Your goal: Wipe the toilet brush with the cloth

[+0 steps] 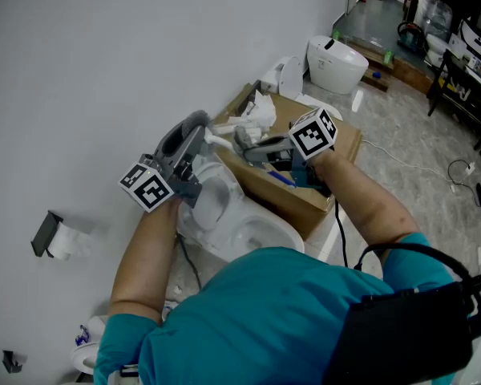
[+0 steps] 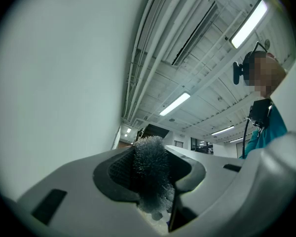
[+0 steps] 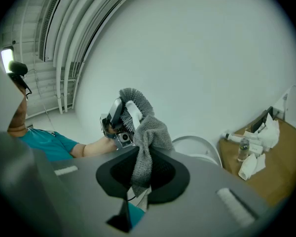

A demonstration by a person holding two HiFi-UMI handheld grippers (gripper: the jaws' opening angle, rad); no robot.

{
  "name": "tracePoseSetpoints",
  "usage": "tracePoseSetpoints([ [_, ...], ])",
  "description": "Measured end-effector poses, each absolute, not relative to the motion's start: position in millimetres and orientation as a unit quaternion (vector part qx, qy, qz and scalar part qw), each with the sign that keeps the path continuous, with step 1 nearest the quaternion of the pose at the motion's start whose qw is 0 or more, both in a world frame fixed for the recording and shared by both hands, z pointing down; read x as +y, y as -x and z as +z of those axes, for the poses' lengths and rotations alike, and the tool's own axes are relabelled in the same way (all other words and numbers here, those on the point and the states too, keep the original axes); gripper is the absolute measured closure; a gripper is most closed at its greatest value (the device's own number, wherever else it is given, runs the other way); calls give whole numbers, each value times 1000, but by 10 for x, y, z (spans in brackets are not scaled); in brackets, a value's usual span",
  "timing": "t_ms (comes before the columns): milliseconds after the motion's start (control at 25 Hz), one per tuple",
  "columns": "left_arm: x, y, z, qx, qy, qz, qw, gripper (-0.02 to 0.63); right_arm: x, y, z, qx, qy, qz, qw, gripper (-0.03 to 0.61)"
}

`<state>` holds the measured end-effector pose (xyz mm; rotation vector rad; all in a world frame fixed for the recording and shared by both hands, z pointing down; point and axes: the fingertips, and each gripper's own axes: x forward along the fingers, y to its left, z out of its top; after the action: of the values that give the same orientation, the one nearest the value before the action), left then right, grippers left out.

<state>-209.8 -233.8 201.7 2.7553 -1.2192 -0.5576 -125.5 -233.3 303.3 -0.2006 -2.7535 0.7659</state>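
Plainly the wiping is under way above the toilet (image 1: pixel 266 229), close to the white wall on the left, with a cardboard box (image 1: pixel 341 147) of odds and ends on the right. The left hand-held gripper (image 2: pixel 150 154) is closed partway on the toilet brush (image 2: pixel 150 181), and its own view shows the grey bristle head squeezed between the jaws. The right hand-held gripper (image 3: pixel 145 157) pinches one end of the grey cloth (image 3: pixel 150 132). The rest of the cloth runs up from the jaws and drapes over the brush head and the white neck just below it, in contact with both. The brush looks light. Its neck and handle should be stiff plastic, while the bristles are springy and will give under pressure, so a hold on the head alone may let the brush twist or slide as the cloth drags across it. The stiff neck right under the bristles is probably the firmer place to take it. The cloth is a soft, limp knit that folds wherever it is not supported, so gripping it by a bunched edge seems right. It should also be kept taut against the brush, since a slack cloth would skate over the bristles.
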Motion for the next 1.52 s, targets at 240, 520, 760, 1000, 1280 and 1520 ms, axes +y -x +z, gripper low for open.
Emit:
tracePoseSetpoints([
  [240, -2338, 2156, 1995, -401, -896, -189, 39, 456, -2370, 1233, 3103, -949, 62, 274, 145, 557],
  [520, -2366, 2201, 2001, -407, -892, -194, 40, 456, -2452, 1192, 3212, -948, 47, 275, 155, 557],
  [760, -2378, 2244, 1996, -413, -888, -198, 40, 456, -2509, 1156, 3303, -945, 36, 280, 164, 557],
  [1000, -2360, 2270, 1972, -417, -884, -206, 40, 456, -2500, 1092, 3350, -941, 30, 292, 167, 557],
  [1280, -2371, 2336, 1940, -423, -879, -216, 40, 456, -2537, 1040, 3409, -939, 25, 298, 170, 557],
  [1520, -2352, 2411, 1895, -427, -874, -226, 39, 456, -2536, 1019, 3435, -937, 22, 302, 173, 557],
])
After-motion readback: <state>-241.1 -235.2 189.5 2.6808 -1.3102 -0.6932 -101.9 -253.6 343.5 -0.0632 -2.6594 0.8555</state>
